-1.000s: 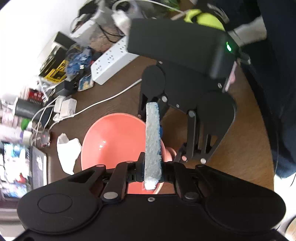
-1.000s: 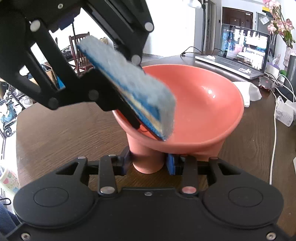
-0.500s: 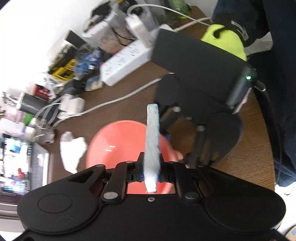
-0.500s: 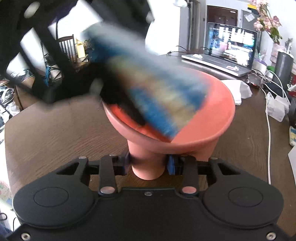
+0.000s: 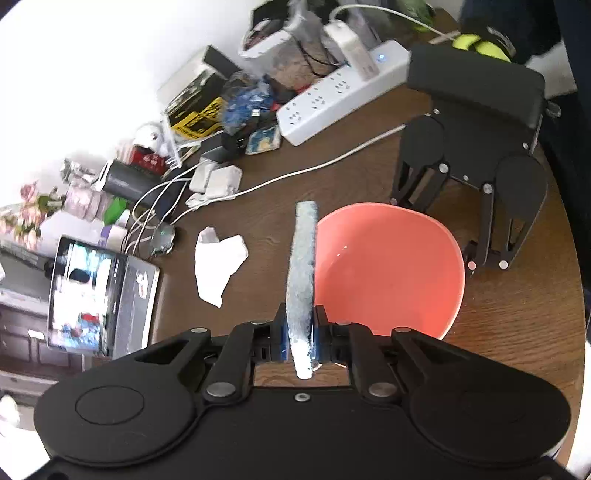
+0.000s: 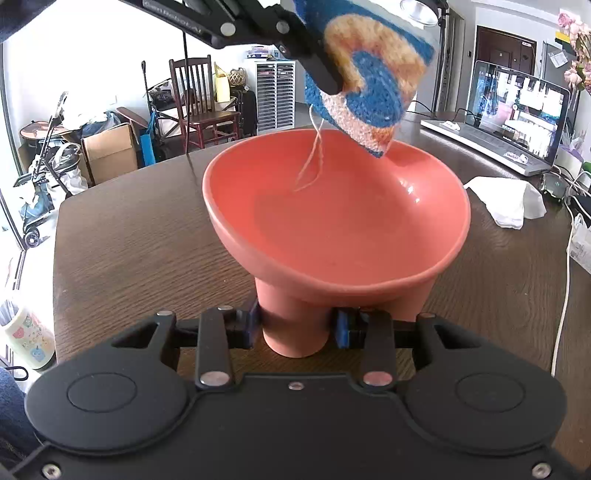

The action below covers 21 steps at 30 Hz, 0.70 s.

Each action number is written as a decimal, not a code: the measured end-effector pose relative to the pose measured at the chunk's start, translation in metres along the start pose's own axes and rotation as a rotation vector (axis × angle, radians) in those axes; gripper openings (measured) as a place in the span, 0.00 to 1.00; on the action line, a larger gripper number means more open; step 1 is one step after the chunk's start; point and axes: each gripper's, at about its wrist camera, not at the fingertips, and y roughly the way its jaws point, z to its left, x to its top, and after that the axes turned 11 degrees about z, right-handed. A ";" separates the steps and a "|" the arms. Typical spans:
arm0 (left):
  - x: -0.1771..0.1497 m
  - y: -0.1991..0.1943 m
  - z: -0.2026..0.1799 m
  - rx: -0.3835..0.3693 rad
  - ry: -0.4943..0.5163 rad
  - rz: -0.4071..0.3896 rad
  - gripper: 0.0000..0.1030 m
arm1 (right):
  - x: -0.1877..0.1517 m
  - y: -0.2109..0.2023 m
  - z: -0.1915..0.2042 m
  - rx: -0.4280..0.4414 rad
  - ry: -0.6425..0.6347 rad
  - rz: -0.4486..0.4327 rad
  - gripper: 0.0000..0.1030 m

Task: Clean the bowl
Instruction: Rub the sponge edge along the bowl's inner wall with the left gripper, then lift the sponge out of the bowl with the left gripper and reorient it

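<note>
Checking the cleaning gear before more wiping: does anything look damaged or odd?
Yes. A loose thread hangs from the knitted scrubbing pad held above the pink bowl, dangling over its inside. The pad seems to be fraying. A crumpled tissue also lies beside the bowl.

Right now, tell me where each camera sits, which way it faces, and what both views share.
Left wrist: on the left gripper, looking steeply down at the table; its jaws clamp the sponge. The right gripper and a dark sleeve show.
Right wrist: on the right gripper, looking across the table toward the room; its jaws clamp the bowl's foot.
Shared: bowl, sponge, laptop, crumpled tissue.
</note>
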 end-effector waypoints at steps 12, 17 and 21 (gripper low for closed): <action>0.005 0.041 0.003 0.008 -0.008 -0.012 0.11 | 0.002 0.001 -0.004 0.005 0.008 -0.001 0.41; 0.006 0.047 0.003 -0.009 0.018 0.003 0.11 | 0.004 0.003 -0.007 0.004 0.019 -0.001 0.42; -0.006 0.044 0.003 -0.007 0.006 0.020 0.11 | 0.004 0.002 -0.008 0.005 0.029 -0.001 0.42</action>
